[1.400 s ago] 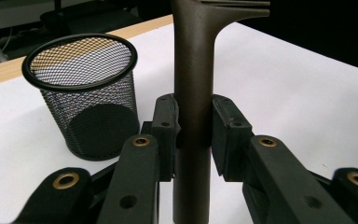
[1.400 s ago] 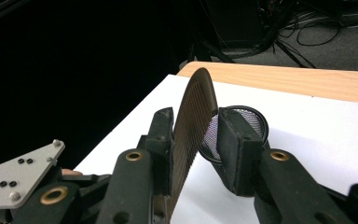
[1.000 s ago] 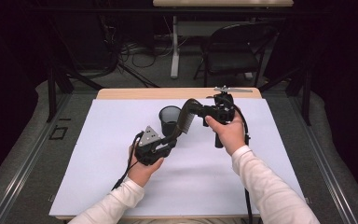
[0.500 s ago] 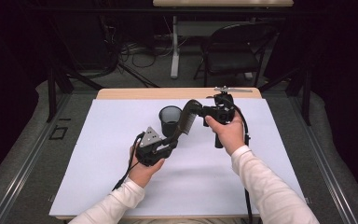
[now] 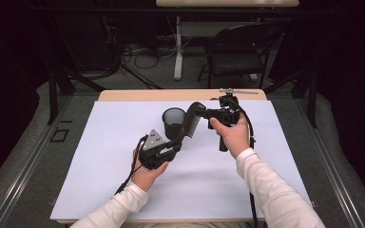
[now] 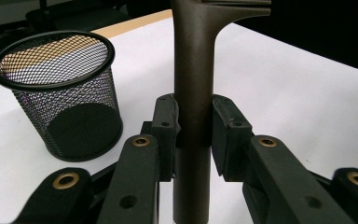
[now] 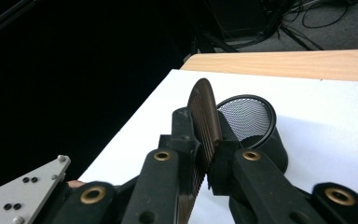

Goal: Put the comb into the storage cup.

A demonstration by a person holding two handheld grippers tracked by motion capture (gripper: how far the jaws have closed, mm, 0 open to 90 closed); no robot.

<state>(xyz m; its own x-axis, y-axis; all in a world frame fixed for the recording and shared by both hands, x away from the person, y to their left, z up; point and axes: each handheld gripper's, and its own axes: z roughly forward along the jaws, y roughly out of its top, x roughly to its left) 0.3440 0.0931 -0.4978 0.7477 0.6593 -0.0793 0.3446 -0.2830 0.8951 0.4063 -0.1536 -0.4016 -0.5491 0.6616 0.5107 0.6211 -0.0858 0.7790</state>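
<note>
The left tongs [image 6: 193,135] pinch the smooth brown handle of a comb [image 6: 193,93], their black pads pressed flat against either side of it. From above, the left tongs [image 5: 175,146] sit low over the white bench [image 5: 100,190] in the person's left hand [image 5: 147,173], with the comb [image 5: 187,126] rising away from them toward the right tongs [image 5: 200,114], held in the right hand [image 5: 233,135].

The right tongs [image 7: 207,154] have just been closing and now pinch the toothed end of the comb [image 7: 205,121], pads on both faces of the teeth. So the comb hangs in the air between the two tools, gripped at each end, just beside and slightly above the black mesh pen cup [image 5: 173,122].

The cup [image 7: 249,123] stands upright on the bench, mouth open, apparently empty, close behind the comb's rounded tip. In the left gripper view the cup [image 6: 58,93] sits to the left of the held handle.

This looks like a handover, or a joint carry, toward the cup. To do it well, only one pair should let go, and only once the other's grip is sure: the teeth are thin and ridged, so the right pads may slip or twist. Keeping the comb steady and then tipping it upright over the mouth should let it drop in without knocking the light cup over.
</note>
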